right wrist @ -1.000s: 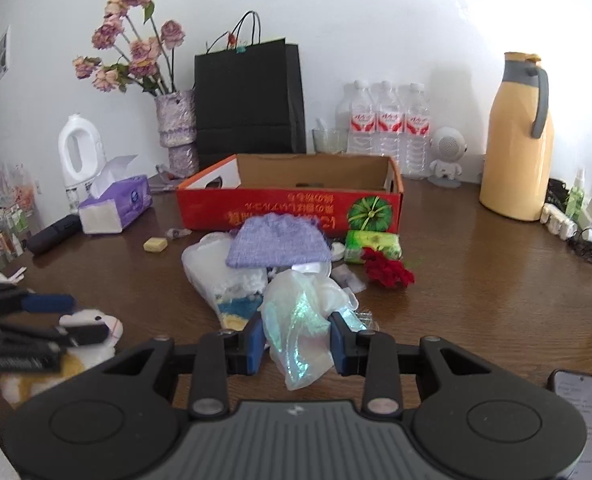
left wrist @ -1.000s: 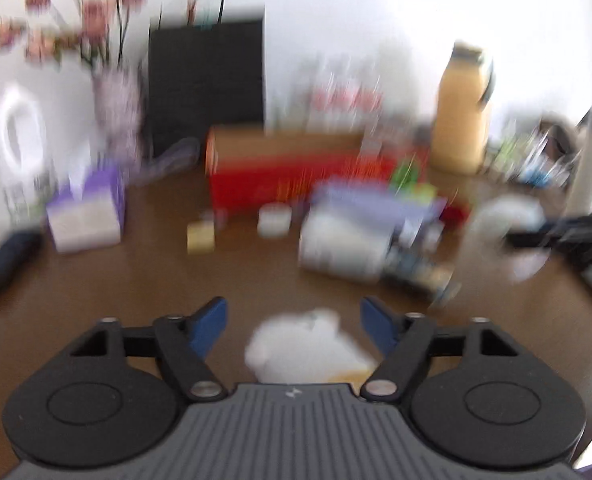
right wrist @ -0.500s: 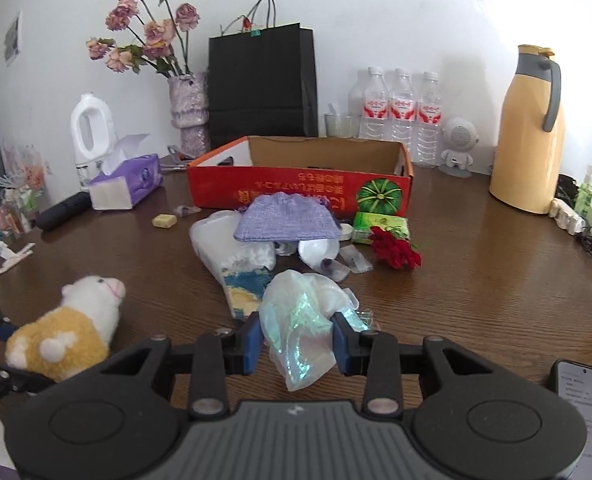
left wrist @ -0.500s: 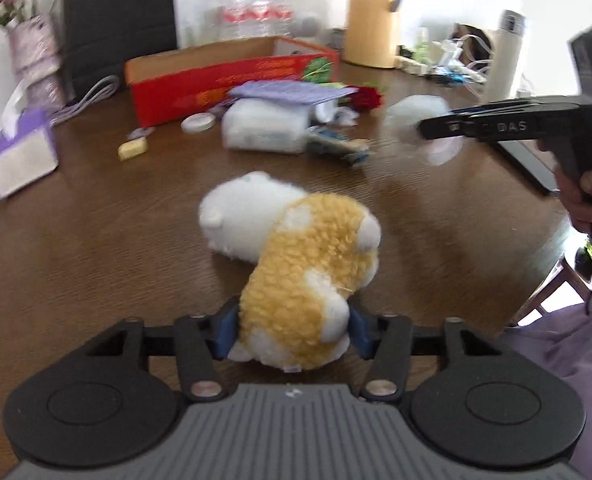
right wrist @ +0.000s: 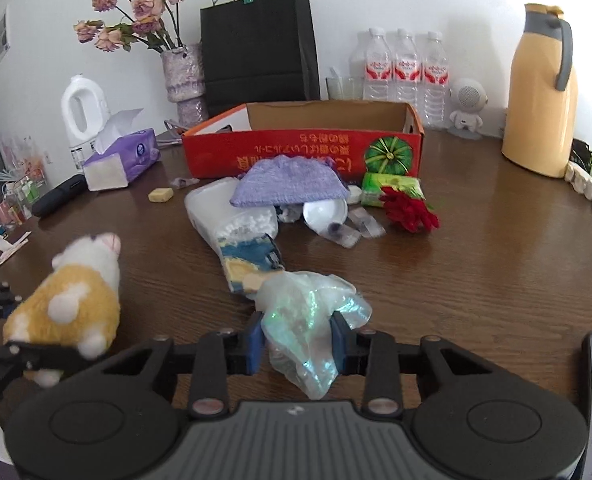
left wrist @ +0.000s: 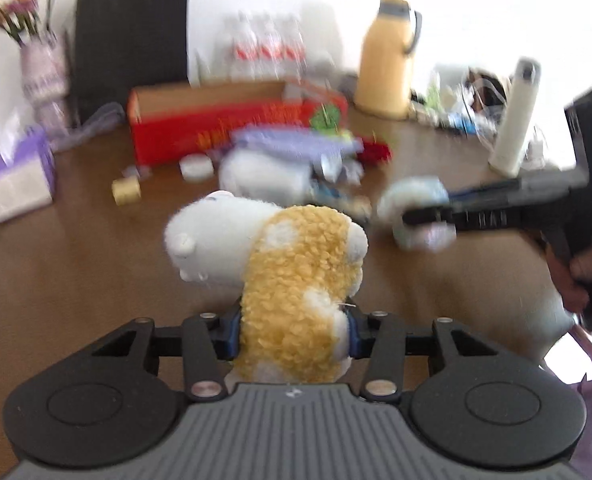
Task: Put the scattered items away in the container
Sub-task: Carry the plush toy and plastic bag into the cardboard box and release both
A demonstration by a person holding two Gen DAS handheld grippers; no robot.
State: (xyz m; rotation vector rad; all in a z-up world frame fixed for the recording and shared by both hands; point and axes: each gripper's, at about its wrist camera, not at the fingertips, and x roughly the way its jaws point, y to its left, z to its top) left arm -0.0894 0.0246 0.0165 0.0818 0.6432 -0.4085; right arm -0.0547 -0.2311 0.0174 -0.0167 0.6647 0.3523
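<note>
Both jaws clamped — plush toy [left wrist: 291,280], plastic bag [right wrist: 304,332].

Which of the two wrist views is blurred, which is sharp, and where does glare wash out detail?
Left wrist view: motion-blurred throughout, box and bottles smeared, only the plush near the left gripper fairly clear; upper right washed out.
Right wrist view: sharp, box lettering legible, edges bowed by the fisheye.
</note>
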